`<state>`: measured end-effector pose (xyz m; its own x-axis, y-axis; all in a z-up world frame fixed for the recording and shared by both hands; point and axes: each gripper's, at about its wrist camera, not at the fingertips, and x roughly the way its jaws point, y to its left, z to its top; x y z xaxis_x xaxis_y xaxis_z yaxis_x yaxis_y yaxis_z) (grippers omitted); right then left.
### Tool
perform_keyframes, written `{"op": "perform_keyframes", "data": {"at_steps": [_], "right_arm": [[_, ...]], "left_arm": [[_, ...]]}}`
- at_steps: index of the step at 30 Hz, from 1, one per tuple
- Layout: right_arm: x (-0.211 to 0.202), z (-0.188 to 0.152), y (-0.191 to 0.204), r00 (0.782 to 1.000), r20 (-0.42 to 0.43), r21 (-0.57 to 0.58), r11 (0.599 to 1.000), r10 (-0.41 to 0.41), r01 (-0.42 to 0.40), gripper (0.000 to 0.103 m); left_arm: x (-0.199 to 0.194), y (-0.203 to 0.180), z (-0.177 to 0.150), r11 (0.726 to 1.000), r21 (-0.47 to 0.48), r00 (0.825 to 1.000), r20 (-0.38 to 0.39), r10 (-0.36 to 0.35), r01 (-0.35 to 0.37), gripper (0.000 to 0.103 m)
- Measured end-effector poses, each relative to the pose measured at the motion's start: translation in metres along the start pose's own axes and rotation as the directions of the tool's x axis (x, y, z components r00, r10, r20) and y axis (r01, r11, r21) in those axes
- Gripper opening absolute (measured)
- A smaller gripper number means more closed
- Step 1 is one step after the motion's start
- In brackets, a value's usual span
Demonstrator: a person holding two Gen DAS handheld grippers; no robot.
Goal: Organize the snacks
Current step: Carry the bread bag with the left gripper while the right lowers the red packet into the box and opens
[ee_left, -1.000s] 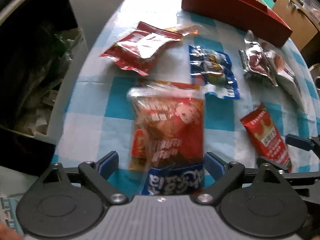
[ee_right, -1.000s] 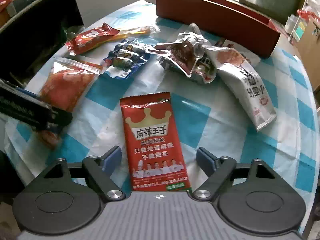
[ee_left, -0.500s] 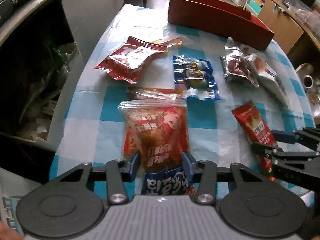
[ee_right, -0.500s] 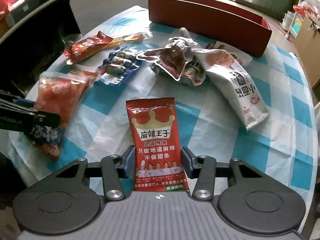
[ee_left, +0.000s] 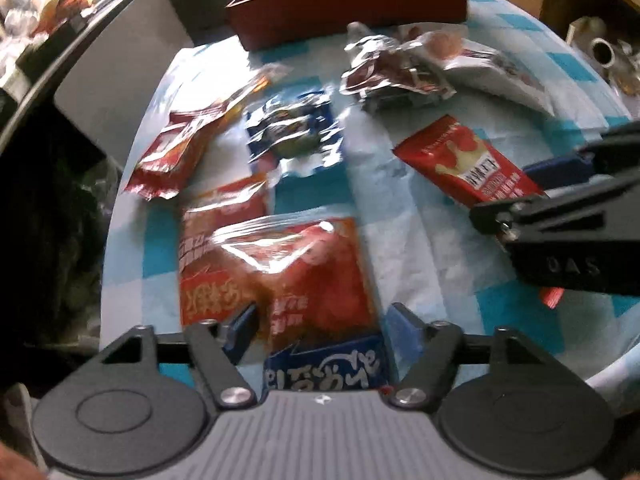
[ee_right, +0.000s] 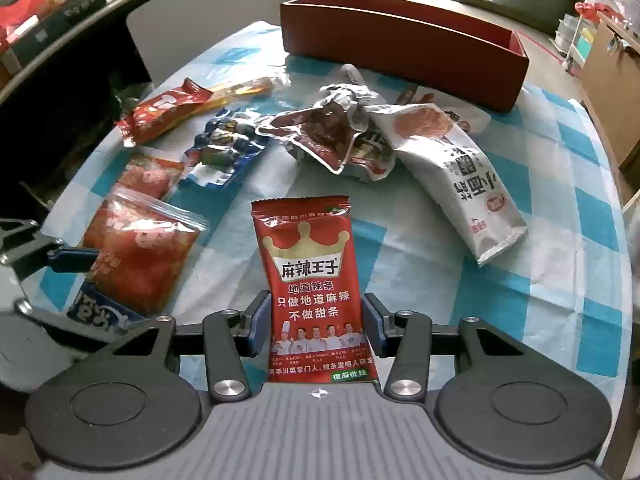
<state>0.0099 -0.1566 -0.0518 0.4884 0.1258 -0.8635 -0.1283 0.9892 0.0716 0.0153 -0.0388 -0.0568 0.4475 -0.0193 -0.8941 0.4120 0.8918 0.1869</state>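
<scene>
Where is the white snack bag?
In the right wrist view the white snack bag lies flat on the right side of the checked tablecloth, in front of the long red box and right beside the crumpled silver packets.

My bench [ee_right: 560, 184] wears a blue-checked cloth; snack packets [ee_right: 224, 144] lie scattered mid-frame, a red tray [ee_right: 400, 44] at top.

Glossy foil packets [ee_right: 316, 292], crinkly clear plastic pouch [ee_right: 140, 252], smooth checked tablecloth [ee_right: 540, 300]
</scene>
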Motion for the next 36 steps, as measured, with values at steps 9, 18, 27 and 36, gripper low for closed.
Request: {"op": "perform_keyframes", "data": {"at_steps": [9,18,27,36], "right_arm": [[-0.015,0.003,-0.016,0.998,0.056,0.057,0.998,0.020,-0.024,0.056],[-0.033,0.020,-0.029,0.989,0.145,0.113,0.993,0.016,-0.033,0.056],[-0.041,0.054,-0.046,0.975,0.222,0.171,0.985,-0.027,-0.012,0.056],[-0.030,0.117,-0.070,0.957,0.284,0.207,0.978,-0.066,0.006,0.056]], "left_arm": [[-0.024,0.025,0.009,0.987,-0.137,0.996,0.050,-0.075,0.082,0.041],[-0.035,0.037,0.043,0.967,-0.210,0.984,0.132,-0.117,0.143,0.041],[-0.042,0.037,0.103,0.961,-0.204,0.963,0.231,-0.138,0.187,0.041],[-0.032,0.053,0.182,0.972,-0.175,0.947,0.305,-0.099,0.158,0.041]]}}
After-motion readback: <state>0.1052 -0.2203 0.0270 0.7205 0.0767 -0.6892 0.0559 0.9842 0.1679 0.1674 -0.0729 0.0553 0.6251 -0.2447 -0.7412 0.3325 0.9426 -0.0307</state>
